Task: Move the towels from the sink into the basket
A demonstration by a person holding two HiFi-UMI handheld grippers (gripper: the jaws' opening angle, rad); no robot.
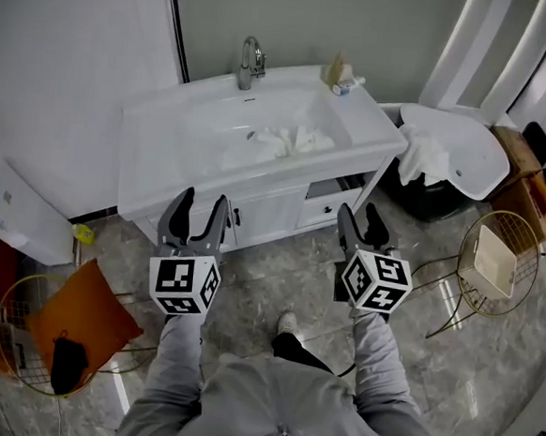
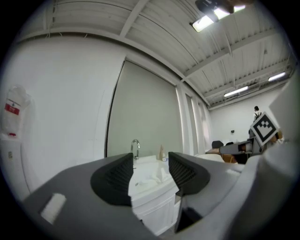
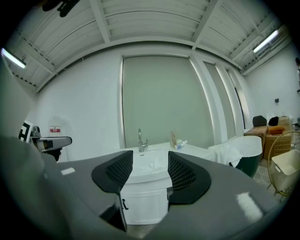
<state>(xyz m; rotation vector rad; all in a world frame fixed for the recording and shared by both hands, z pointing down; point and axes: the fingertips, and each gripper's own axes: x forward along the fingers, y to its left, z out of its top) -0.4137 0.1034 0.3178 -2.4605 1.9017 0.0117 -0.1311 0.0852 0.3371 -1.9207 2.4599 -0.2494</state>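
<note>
White towels [image 1: 284,143] lie crumpled in the basin of the white sink [image 1: 157,142], below the faucet [image 1: 251,63]. To its right stands a dark basket [image 1: 437,195] with a raised white lid [image 1: 467,148] and a white towel [image 1: 421,158] draped over its rim. My left gripper [image 1: 204,200] and right gripper [image 1: 359,212] hover side by side in front of the cabinet, both open and holding nothing. In the left gripper view the sink [image 2: 151,185] shows between the jaws of the left gripper [image 2: 150,172]. The right gripper [image 3: 150,169] frames the sink [image 3: 143,177], with the draped towel [image 3: 228,152] to the right.
Bottles [image 1: 342,75] stand at the counter's back right corner. A gold wire stand [image 1: 495,263] holding a cream box is on the floor to the right, with cardboard boxes [image 1: 530,181] behind it. An orange cushion [image 1: 81,320] sits in a wire stand at left.
</note>
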